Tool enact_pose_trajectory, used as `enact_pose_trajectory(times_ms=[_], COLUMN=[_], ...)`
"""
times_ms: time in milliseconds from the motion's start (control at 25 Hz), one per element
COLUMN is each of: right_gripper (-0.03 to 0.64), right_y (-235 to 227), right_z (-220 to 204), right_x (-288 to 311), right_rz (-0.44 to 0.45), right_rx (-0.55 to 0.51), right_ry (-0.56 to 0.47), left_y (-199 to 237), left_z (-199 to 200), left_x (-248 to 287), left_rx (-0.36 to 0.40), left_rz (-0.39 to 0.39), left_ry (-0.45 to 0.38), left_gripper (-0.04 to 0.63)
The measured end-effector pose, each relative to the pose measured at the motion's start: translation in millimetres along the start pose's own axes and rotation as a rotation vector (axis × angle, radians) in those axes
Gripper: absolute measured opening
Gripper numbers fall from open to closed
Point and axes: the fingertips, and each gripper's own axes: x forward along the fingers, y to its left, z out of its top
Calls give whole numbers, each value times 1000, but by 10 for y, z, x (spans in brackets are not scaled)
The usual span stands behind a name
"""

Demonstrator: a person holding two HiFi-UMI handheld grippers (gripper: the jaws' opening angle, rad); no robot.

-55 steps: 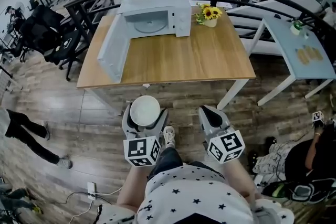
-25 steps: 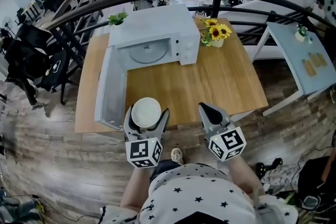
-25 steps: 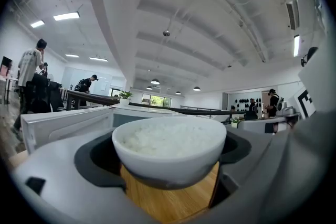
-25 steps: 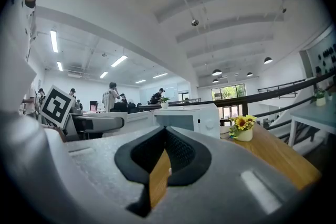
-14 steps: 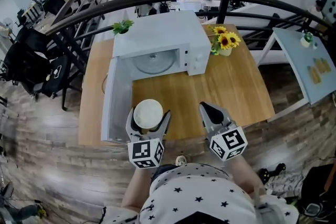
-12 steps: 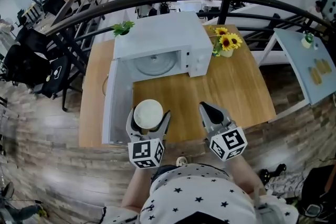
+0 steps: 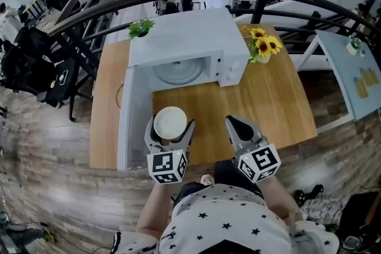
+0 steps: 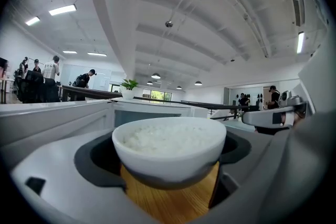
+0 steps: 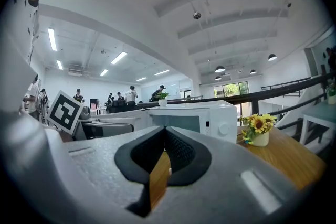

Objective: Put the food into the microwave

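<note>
The tabletop [image 7: 268,104] carries the microwave [image 7: 190,38], its door [image 7: 134,122] open leftward. Step in hand: transport. The left gripper [image 7: 170,129] clamps the bowl of rice [image 7: 170,122] over the near tabletop. The right gripper [image 7: 234,124] is closed and empty. Next: advance the bowl level into the cavity.

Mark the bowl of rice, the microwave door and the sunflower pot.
bowl of rice [image 7: 169,122]: head view, middle of the rice.
microwave door [image 7: 135,122]: head view, inner face of the open door.
sunflower pot [image 7: 262,59]: head view, side of the white pot.
</note>
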Motion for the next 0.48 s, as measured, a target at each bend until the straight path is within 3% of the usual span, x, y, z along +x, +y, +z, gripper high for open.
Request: enact_pose_trajectory(times_ms=[480], right_gripper=[6], right_y=[-319], right_z=[0], right_x=[463], right_rz=[68], right_rx=[-6], right_ry=[22], left_y=[134], left_z=[93], left_x=[703], left_rx=[27], left_rz=[29], left_ry=[-19], left_gripper=[511])
